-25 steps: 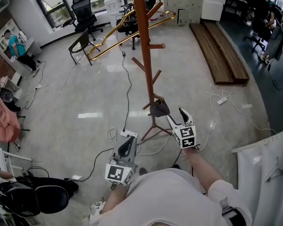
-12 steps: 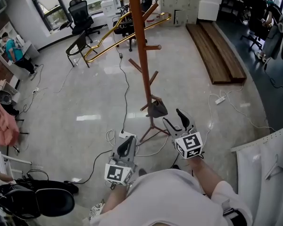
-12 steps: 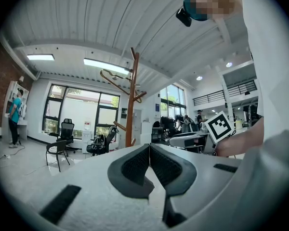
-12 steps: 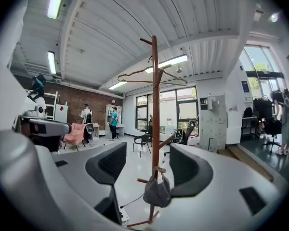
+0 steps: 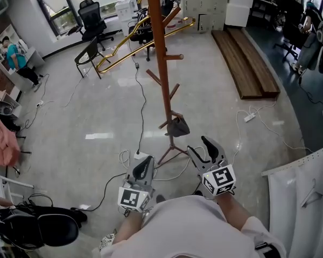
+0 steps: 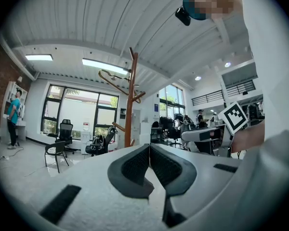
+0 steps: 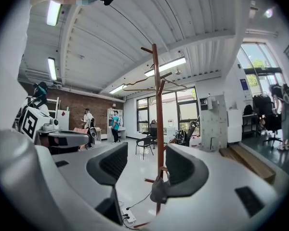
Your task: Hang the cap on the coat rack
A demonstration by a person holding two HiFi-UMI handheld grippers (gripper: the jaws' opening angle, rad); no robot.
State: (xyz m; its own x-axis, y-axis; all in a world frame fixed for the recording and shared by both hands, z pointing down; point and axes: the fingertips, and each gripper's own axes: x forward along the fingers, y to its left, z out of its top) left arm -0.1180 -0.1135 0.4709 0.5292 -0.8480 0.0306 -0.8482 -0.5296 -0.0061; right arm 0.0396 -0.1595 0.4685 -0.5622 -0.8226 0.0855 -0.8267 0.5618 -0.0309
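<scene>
A dark grey cap [image 5: 177,127] hangs on a low peg of the reddish-brown wooden coat rack [image 5: 160,63], which stands on the pale tiled floor. The right gripper view shows the cap [image 7: 159,190] and the rack's pole [image 7: 157,105] between the jaws, some way off. My right gripper [image 5: 203,147] is open and empty, held below and to the right of the cap. My left gripper [image 5: 144,167] is shut with nothing in it, lower left of the rack's base. The rack [image 6: 130,97] rises behind the shut jaws in the left gripper view.
Cables and a white power strip [image 5: 138,156] lie on the floor by the rack's feet. Wooden planks [image 5: 246,63] lie at the back right, a gold-coloured frame [image 5: 130,39] and office chairs [image 5: 92,16] at the back. A white sheet [image 5: 304,198] stands at the right, a person [image 5: 17,58] far left.
My right gripper has drawn back from the cap toward my body, open and empty. The cap stays on its peg. The left gripper has barely moved.
</scene>
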